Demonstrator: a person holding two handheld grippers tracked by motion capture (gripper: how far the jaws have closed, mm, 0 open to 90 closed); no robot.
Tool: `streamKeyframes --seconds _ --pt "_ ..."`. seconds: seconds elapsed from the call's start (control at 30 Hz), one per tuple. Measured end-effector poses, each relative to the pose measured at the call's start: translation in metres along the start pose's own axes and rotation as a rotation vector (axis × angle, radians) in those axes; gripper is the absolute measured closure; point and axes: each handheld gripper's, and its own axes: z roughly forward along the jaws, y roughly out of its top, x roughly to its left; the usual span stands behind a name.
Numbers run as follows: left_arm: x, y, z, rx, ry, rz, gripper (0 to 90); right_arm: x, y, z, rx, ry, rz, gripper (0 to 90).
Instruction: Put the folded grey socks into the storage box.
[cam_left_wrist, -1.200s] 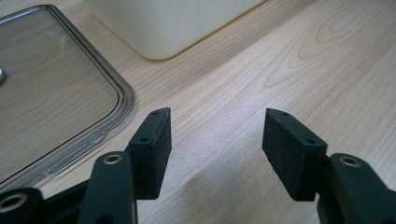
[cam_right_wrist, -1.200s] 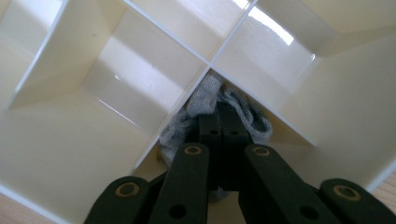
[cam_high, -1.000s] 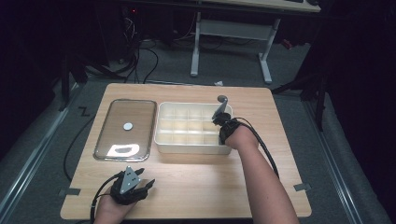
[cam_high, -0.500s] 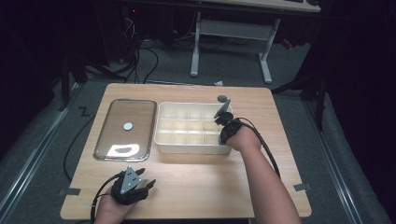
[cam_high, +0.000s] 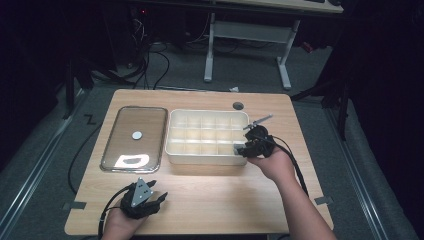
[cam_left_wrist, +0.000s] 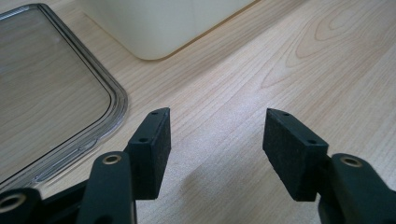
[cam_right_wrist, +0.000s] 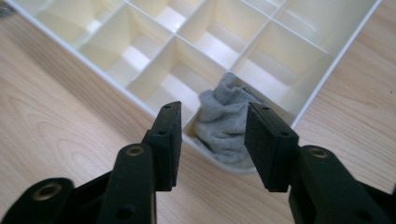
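We see the grey cloth (cam_right_wrist: 223, 122) bunched in a corner slot of the cream tray (cam_high: 172, 142). R gripper (cam_right_wrist: 212, 140) jaws just opened, empty, above it, prob. not touching. L gripper (cam_left_wrist: 215, 149) wide, empty, near clear lid (cam_high: 134, 137).

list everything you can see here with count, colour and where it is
table: 1, light wood, centre of the high view
divided box: 1, cream, middle of the table, many compartments
cloth: 1, grey, crumpled in a corner compartment of the box
clear lid: 1, transparent, flat on the table left of the box
desk frame: 1, white legs, on the floor beyond the table
floor cables: several, black, beyond the table
left gripper: 1, black, near table edge, open, nothing between its jaws
right gripper: 1, black, at the box's right end, jaws just opened, apart from the cloth
forearms: 2, coming in from the bottom
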Motion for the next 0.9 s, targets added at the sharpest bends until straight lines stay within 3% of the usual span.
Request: streamKeyframes --seconds 0.27,0.4,0.47,0.6,0.67,0.77,0.8,0.83,0.87,0.9 --pt "0.000 0.001 0.000 -0.004 -0.008 -0.011 41.9 0.016 -0.064 -0.009 -0.232 0.016 0.014 48.9" --pt "0.000 0.002 0.001 -0.016 -0.018 -0.028 41.9 0.025 -0.089 -0.003 -0.287 0.009 0.046 42.8" --pt "0.000 0.003 0.002 -0.017 -0.021 -0.034 42.1 0.032 -0.103 0.003 -0.319 -0.024 0.032 41.2" --pt "-0.001 0.004 0.003 -0.032 -0.012 -0.049 42.2 0.045 -0.123 0.010 -0.364 -0.045 0.020 39.7" --pt "-0.001 0.004 0.002 -0.031 -0.006 -0.052 42.2 0.052 -0.136 0.014 -0.392 -0.043 0.042 38.1" --pt "-0.003 0.004 0.000 -0.027 -0.007 -0.055 42.0 0.068 -0.163 0.018 -0.482 -0.031 0.045 40.8" --pt "-0.004 0.004 0.000 -0.032 -0.006 -0.051 41.8 0.070 -0.165 0.018 -0.444 0.009 0.032 39.7" --pt "-0.004 0.004 0.000 -0.030 -0.006 -0.046 41.8 0.071 -0.166 0.016 -0.430 -0.009 0.003 41.3" --pt "-0.005 0.004 -0.001 -0.025 -0.004 -0.041 41.7 0.070 -0.169 0.015 -0.443 -0.035 0.006 41.6" --pt "-0.005 0.003 0.000 -0.023 -0.003 -0.041 41.6 0.066 -0.169 0.015 -0.445 -0.022 0.039 39.9"
